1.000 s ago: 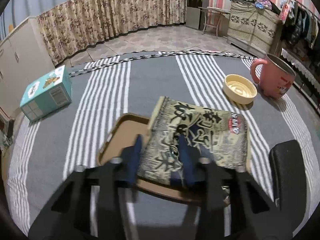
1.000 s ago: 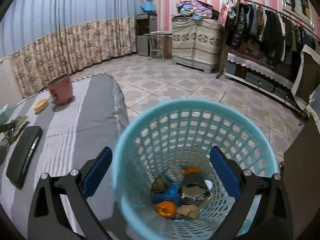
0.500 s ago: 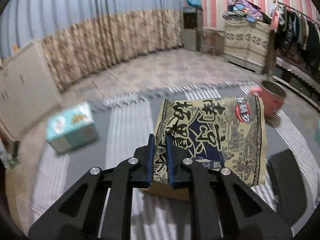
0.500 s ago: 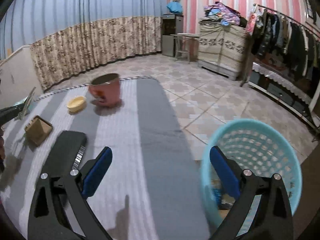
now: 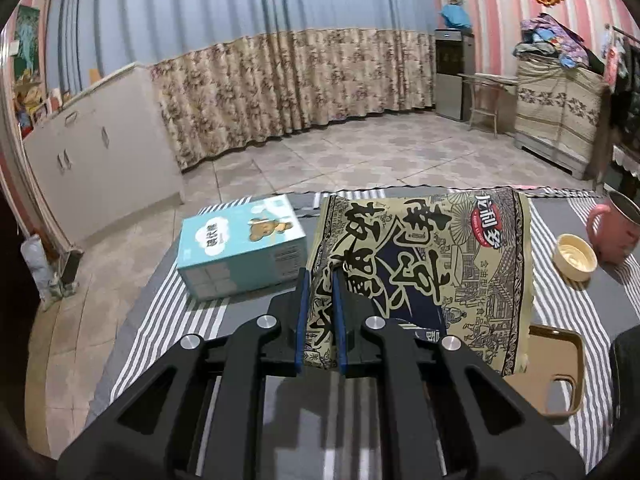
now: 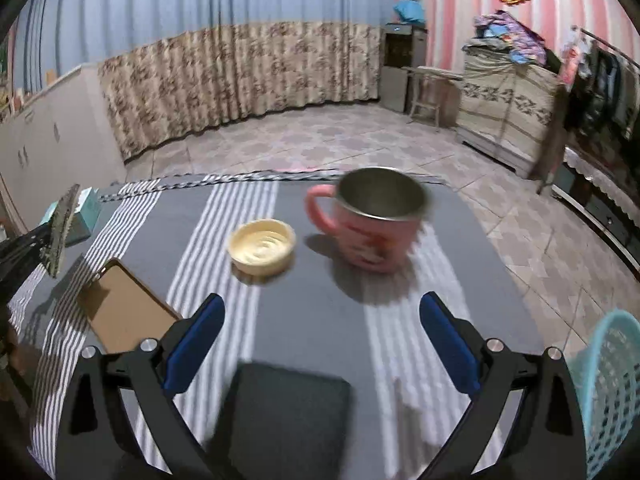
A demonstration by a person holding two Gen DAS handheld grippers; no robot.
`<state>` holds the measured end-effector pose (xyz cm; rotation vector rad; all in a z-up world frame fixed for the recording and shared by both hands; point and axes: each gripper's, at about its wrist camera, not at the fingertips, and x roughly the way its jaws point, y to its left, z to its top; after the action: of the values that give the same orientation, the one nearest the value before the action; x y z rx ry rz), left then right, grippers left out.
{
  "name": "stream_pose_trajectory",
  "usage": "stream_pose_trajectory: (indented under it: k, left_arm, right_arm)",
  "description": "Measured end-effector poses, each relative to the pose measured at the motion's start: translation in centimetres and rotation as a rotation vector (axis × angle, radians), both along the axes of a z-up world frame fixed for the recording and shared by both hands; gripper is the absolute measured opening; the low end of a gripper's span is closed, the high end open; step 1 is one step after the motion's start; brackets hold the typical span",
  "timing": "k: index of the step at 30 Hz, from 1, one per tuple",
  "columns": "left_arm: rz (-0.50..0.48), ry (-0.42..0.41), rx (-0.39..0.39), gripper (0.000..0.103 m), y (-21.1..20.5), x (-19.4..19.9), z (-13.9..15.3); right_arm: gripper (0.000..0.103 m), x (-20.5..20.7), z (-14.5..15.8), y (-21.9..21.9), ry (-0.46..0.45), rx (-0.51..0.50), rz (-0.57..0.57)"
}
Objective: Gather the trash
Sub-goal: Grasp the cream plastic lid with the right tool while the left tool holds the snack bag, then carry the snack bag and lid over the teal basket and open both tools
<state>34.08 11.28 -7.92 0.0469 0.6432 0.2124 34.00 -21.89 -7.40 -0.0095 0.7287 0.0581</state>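
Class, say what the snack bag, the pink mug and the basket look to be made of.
Snack bag: thin printed plastic film, probably; it creases where pinched.
Pink mug: dull grey metal liner, pink shell, perhaps plastic.
Basket: moulded turquoise plastic lattice.

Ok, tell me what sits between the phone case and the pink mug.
The cream dish, seen in the right wrist view, sits between the phone case and pink mug.

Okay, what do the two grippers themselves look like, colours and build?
Both match: the left gripper and right gripper have matte black angular frames with cut-out openings, round silver bolts at the joints, and flat blue pads lining the fingers. No cables, markings or sleeves show.
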Motion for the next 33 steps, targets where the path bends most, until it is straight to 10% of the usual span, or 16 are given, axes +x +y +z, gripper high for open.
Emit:
stream_pose_trajectory:
  k: [8, 20, 33]
  left_arm:
    - [0.046, -0.002, -0.051, 0.01, 2.1, -0.1, -0.2]
    - [0.062, 0.0, -0.051, 0.01, 1.5, 0.0, -0.4]
    - [0.051, 0.014, -0.066, 0.01, 1.5, 0.3, -1.3]
  right_arm:
    - [0.095, 5.6, -1.4, 3.8, 0.107, -0.026, -0.003]
    - [0.06, 9.9, -3.9, 5.9, 0.257, -0.02, -0.001]
    - [0.06, -1.0, 0.6, 0.8, 0.095, 0.011, 0.076]
